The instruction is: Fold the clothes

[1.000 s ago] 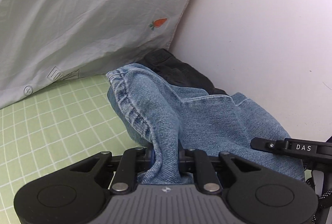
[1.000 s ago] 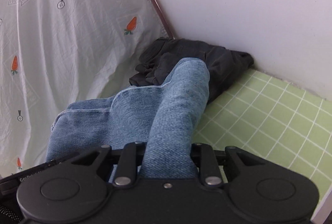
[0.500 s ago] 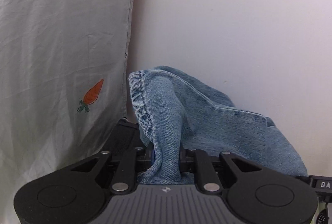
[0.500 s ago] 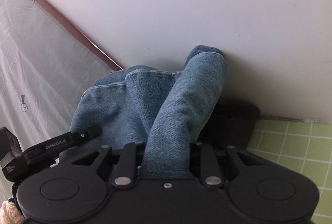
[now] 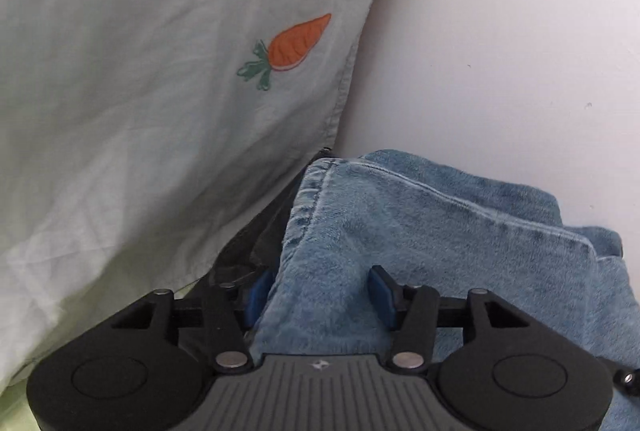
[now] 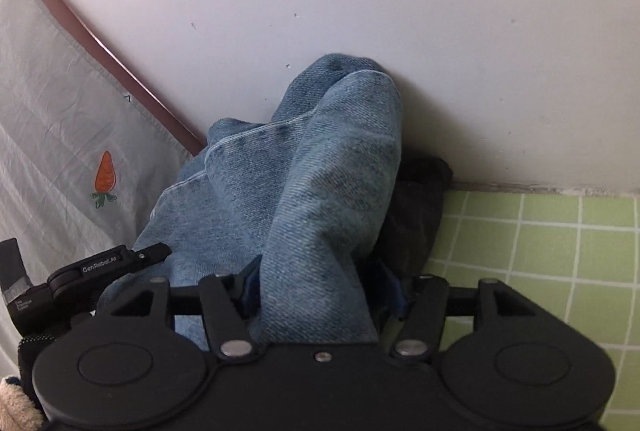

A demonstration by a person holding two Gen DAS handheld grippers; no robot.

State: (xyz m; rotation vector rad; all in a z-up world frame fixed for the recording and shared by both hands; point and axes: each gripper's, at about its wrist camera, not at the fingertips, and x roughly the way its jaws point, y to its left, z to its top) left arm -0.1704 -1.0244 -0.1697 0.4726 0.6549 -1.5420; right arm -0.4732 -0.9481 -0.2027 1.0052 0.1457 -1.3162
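A folded blue denim garment [image 5: 420, 231] lies bunched on top of a dark garment [image 6: 416, 207] in the corner by the wall. My left gripper [image 5: 320, 291] is open; its blue pads [image 5: 382, 289] stand apart on either side of the denim. My right gripper [image 6: 320, 291] is open too, with a roll of the denim [image 6: 320, 199] lying loose between its fingers. The left gripper's body [image 6: 100, 267] shows at the left of the right wrist view.
A pale cloth with carrot prints [image 5: 160, 91] hangs on the left. A white wall [image 6: 360, 11] stands right behind the clothes. The green checked sheet [image 6: 540, 251] spreads to the right.
Both grippers have opened and let go of the denim, which now rests on the dark garment in the corner. Both views tilted down slightly.
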